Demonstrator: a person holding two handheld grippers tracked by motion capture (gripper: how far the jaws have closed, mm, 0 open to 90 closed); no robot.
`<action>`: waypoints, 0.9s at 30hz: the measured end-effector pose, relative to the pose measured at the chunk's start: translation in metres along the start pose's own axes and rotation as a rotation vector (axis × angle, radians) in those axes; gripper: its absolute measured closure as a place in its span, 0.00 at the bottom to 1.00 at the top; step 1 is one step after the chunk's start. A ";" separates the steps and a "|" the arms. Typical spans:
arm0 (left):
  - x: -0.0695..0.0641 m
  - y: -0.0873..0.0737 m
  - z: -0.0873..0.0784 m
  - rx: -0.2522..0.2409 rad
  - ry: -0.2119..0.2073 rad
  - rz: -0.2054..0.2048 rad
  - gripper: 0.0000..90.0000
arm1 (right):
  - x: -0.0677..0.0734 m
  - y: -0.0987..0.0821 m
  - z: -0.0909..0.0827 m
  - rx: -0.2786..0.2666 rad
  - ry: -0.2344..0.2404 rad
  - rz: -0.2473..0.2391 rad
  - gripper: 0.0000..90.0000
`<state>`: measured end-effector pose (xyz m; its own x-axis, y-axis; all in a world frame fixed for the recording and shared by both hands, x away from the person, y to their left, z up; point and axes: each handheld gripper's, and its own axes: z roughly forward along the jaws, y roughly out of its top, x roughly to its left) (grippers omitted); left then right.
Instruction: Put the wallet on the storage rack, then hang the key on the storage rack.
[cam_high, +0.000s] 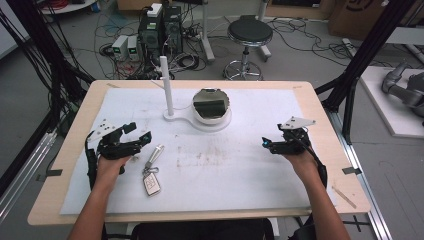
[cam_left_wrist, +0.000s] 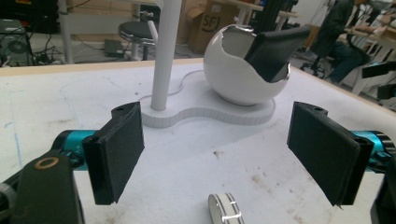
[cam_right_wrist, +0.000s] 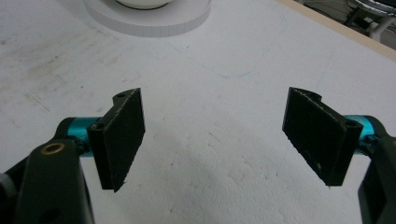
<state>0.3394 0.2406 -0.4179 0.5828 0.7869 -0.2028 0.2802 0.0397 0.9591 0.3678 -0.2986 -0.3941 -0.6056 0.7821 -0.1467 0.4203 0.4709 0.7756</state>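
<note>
Both tools rest spread and empty on the table, the keys lying by the left one.

The table (cam_high: 320, 107) carries a white mat; at its far middle a white stand (cam_high: 212, 121) holds a post (cam_high: 166, 85) and an egg-shaped bowl (cam_left_wrist: 243, 70) with a dark slab leaning inside. The left tool (cam_high: 142, 136) has its jaws wide apart with nothing between them, and so has the right tool (cam_high: 265, 144), which sits well apart at the other side. The keys (cam_high: 151, 172), a fob on a ring with a metal tag, lie just beside the left tool. They look light, hard and loose-jointed, likely to swing; I would pinch the flat fob or the tag. Nothing blocks the way to them.
</note>
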 end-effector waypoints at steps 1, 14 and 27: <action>-0.001 -0.001 0.000 0.001 0.001 -0.002 0.21 | -0.001 -0.001 0.000 -0.006 -0.005 0.000 0.24; -0.002 -0.001 -0.007 -0.019 0.030 0.001 0.21 | -0.006 -0.007 0.002 -0.018 -0.037 0.042 0.24; -0.001 -0.002 -0.007 -0.013 0.035 -0.014 0.21 | -0.007 -0.007 0.002 -0.014 -0.042 0.045 0.24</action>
<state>0.3332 0.2440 -0.4187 0.5517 0.8073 -0.2093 0.2782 0.0585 0.9587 0.3707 -0.3059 -0.3999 -0.5575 0.8188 -0.1365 0.4366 0.4291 0.7907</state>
